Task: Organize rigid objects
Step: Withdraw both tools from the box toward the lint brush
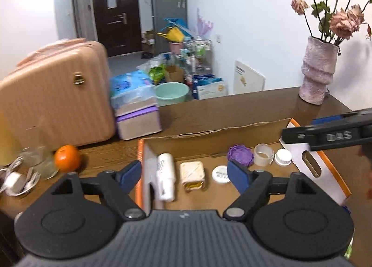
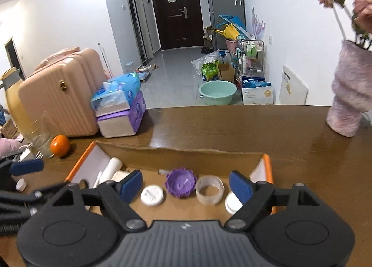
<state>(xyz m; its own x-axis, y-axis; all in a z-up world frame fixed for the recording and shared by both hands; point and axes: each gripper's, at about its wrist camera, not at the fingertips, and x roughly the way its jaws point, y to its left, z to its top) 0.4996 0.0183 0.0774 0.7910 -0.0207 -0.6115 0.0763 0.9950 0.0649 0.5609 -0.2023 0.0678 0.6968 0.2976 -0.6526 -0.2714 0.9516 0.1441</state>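
Note:
An open cardboard box [image 1: 209,136] [image 2: 181,155] lies on the wooden table. In it are a white bottle [image 1: 165,178] [image 2: 111,169], a cream square case [image 1: 192,175], a flat white lid [image 1: 220,174] [image 2: 152,195], a purple cap [image 1: 240,155] [image 2: 181,182], a clear tape ring [image 1: 263,154] [image 2: 210,189] and a ribbed white cap [image 1: 283,157] [image 2: 232,203]. My left gripper [image 1: 185,175] is open and empty above the box's left part. My right gripper [image 2: 186,185] is open and empty above the right part; it shows at the right edge of the left wrist view [image 1: 325,135].
An orange [image 1: 67,158] [image 2: 60,145], a glass [image 1: 38,157], a white charger with cable [image 1: 16,180], tissue packs [image 2: 121,113] and a pink suitcase [image 1: 55,97] [image 2: 58,92] stand left of the box. A pink vase with flowers [image 1: 318,71] [image 2: 351,94] is at the back right.

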